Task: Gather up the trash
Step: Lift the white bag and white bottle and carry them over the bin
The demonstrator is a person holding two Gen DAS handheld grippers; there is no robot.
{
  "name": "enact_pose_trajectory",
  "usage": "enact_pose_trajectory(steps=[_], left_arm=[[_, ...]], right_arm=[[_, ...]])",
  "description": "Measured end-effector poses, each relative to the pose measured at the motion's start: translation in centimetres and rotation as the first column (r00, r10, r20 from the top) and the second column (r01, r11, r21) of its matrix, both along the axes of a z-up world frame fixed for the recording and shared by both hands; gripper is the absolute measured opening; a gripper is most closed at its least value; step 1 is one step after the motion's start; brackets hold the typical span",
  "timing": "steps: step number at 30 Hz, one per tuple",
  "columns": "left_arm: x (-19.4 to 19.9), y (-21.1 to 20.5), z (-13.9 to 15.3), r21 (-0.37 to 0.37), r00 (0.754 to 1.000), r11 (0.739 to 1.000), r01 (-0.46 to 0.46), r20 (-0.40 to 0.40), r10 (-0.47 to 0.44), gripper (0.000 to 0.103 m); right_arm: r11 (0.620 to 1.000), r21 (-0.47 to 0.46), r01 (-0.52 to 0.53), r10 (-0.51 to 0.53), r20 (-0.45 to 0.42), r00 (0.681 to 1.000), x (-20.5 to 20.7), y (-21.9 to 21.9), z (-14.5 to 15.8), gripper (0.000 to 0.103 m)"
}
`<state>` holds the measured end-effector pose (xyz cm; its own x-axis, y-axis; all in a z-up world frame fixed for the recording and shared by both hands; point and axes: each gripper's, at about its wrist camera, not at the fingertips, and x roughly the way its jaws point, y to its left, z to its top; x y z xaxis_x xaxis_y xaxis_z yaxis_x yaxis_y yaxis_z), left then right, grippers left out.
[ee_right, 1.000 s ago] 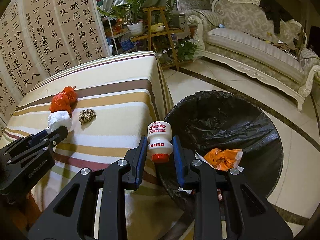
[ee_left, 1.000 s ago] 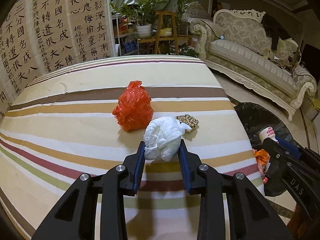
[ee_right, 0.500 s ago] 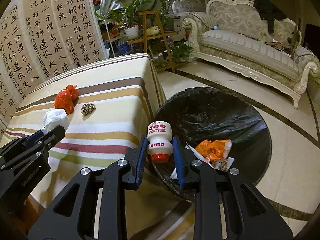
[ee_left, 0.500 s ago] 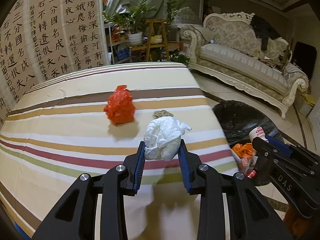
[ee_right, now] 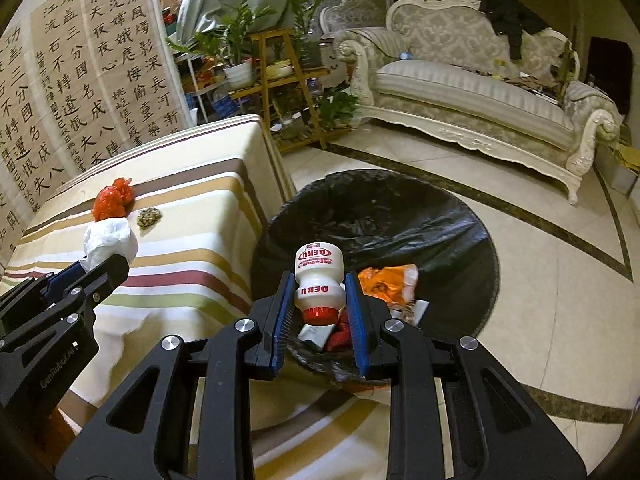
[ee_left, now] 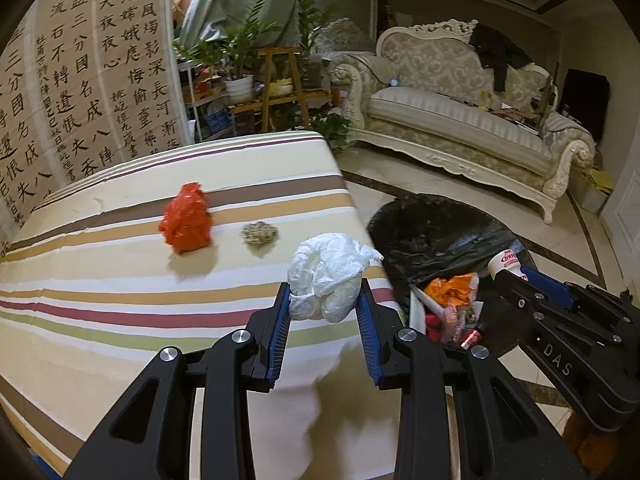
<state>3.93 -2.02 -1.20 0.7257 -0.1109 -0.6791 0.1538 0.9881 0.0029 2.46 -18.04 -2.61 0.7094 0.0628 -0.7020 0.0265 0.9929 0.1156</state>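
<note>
Far to the left of the left gripper (ee_left: 323, 307), a crumpled red plastic bag (ee_left: 186, 219) is lying on the striped tablecloth (ee_left: 120, 280), and a small brownish scrap (ee_left: 259, 233) is sitting just right of it, both well ahead of the fingertips. The left gripper is squeezing a white crumpled bag (ee_left: 326, 276) between its blue pads, holding it at the table's near right edge. Further right, the black-lined trash bin (ee_right: 400, 216) is standing on the floor, with orange wrapping (ee_right: 386, 280) and other litter lying inside. The right gripper (ee_right: 318, 307) is clamping a white bottle with a red cap (ee_right: 319, 282), cap pointing back toward the camera, right above the bin's near rim.
</note>
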Motion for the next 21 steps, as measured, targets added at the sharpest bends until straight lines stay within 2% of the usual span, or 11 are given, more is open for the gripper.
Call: enact_pose_trajectory(steps=[12,21], left_arm=[[-0.1,-4.5,-0.7,0.018,0.997,0.997,0.079,-0.009,-0.079,0.033],[1.2,-7.3,-1.3,0.046,0.993,0.992,0.118,-0.018,-0.117,0.033]], right_arm=[[0.996,-0.003,0.091,-0.091,-0.012,0.996,-0.5,-4.1,-0.7,0.025],[0.994,-0.005,0.110,-0.110,-0.010,0.994,0.5,-5.2,-0.9,0.025]])
